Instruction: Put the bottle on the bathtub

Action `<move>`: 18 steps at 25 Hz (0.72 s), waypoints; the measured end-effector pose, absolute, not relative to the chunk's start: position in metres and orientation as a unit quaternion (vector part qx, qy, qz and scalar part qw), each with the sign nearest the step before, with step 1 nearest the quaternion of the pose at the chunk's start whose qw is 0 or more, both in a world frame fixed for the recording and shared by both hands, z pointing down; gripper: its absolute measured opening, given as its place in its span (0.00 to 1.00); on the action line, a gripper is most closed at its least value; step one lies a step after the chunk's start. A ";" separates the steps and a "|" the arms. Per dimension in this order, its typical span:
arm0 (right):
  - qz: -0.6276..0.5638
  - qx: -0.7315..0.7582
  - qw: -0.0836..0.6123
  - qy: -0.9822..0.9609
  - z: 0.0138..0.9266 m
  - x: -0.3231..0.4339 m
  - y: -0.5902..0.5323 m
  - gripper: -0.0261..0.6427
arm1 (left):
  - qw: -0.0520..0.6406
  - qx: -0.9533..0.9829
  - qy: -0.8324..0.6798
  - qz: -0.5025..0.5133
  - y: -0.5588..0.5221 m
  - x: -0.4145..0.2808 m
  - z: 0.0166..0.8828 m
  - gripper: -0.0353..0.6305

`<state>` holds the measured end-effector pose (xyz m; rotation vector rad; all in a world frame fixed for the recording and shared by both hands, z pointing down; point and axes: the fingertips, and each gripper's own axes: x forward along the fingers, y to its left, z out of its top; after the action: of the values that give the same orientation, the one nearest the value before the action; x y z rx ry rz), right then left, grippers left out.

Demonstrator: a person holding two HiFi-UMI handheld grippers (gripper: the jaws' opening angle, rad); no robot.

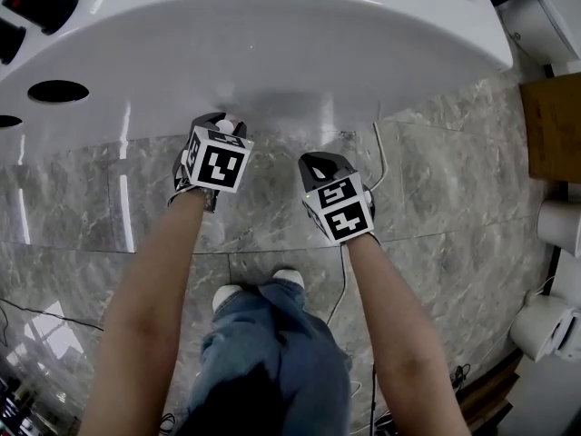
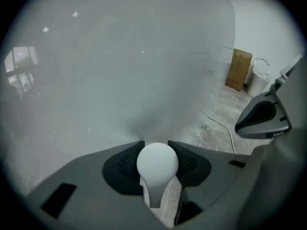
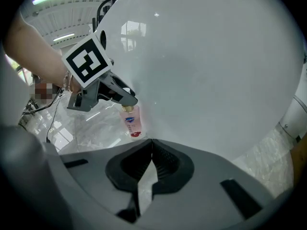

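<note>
A small pink bottle [image 3: 132, 122] with a round white cap [image 2: 157, 160] hangs upright in my left gripper [image 1: 222, 122], whose jaws are shut on its neck just under the cap. It is held close against the curved outer wall of the white bathtub [image 1: 272, 53], above the floor and well below the rim. In the head view only the cap [image 1: 227, 126] shows. My right gripper [image 1: 320, 163] is beside the left one, a little lower, and its jaws [image 3: 152, 145] are shut with nothing in them. The right gripper view shows the left gripper [image 3: 122, 98] from the side.
The tub's flat rim has dark oval holes [image 1: 57, 90] and black knobs [image 1: 36, 3] at the far left. On the grey marble floor [image 1: 454, 207] a white cable [image 1: 382, 166] runs. A brown board [image 1: 554, 125] and white fixtures [image 1: 545, 325] stand at right. My shoes [image 1: 263, 289] are below.
</note>
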<state>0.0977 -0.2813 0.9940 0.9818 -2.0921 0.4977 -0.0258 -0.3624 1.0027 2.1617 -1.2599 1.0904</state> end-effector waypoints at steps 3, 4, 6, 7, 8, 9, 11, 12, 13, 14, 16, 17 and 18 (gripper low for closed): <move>0.195 0.379 0.381 -0.820 0.994 0.098 -0.283 0.06 | 0.217 0.768 -0.463 0.386 -0.365 -0.032 1.007 0.29; 0.195 0.377 0.383 -0.821 0.994 0.098 -0.283 0.06 | 0.217 0.769 -0.460 0.388 -0.365 -0.032 1.007 0.29; 0.197 0.376 0.386 -0.819 0.993 0.098 -0.282 0.06 | 0.207 0.770 -0.448 0.405 -0.363 -0.031 1.008 0.29; 0.200 0.378 0.386 -0.817 0.992 0.099 -0.282 0.06 | 0.200 0.769 -0.442 0.416 -0.361 -0.030 1.008 0.29; 0.206 0.381 0.383 -0.816 0.990 0.099 -0.281 0.06 | 0.194 0.768 -0.438 0.425 -0.359 -0.030 1.008 0.34; 0.212 0.384 0.379 -0.815 0.987 0.098 -0.280 0.06 | 0.192 0.767 -0.437 0.429 -0.357 -0.030 1.005 0.42; 0.224 0.389 0.371 -0.813 0.978 0.097 -0.276 0.06 | 0.196 0.763 -0.447 0.424 -0.355 -0.032 0.995 0.51; 0.228 0.391 0.369 -0.812 0.972 0.097 -0.273 0.06 | 0.200 0.761 -0.452 0.420 -0.353 -0.034 0.988 0.52; 0.233 0.392 0.368 -0.810 0.965 0.096 -0.270 0.06 | 0.203 0.760 -0.454 0.419 -0.349 -0.036 0.980 0.53; 0.238 0.393 0.368 -0.808 0.957 0.096 -0.265 0.06 | 0.205 0.758 -0.454 0.421 -0.344 -0.038 0.972 0.53; 0.248 0.394 0.368 -0.805 0.939 0.094 -0.254 0.06 | 0.212 0.755 -0.450 0.428 -0.332 -0.043 0.955 0.53; 0.251 0.393 0.369 -0.804 0.929 0.093 -0.249 0.06 | 0.218 0.753 -0.447 0.430 -0.326 -0.045 0.946 0.53; 0.252 0.392 0.370 -0.804 0.918 0.092 -0.245 0.06 | 0.225 0.752 -0.446 0.430 -0.320 -0.047 0.936 0.53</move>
<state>0.0919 -0.2454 0.9183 1.0051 -2.0626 0.6468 -0.0471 -0.3203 0.9361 2.0732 -1.2310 1.1859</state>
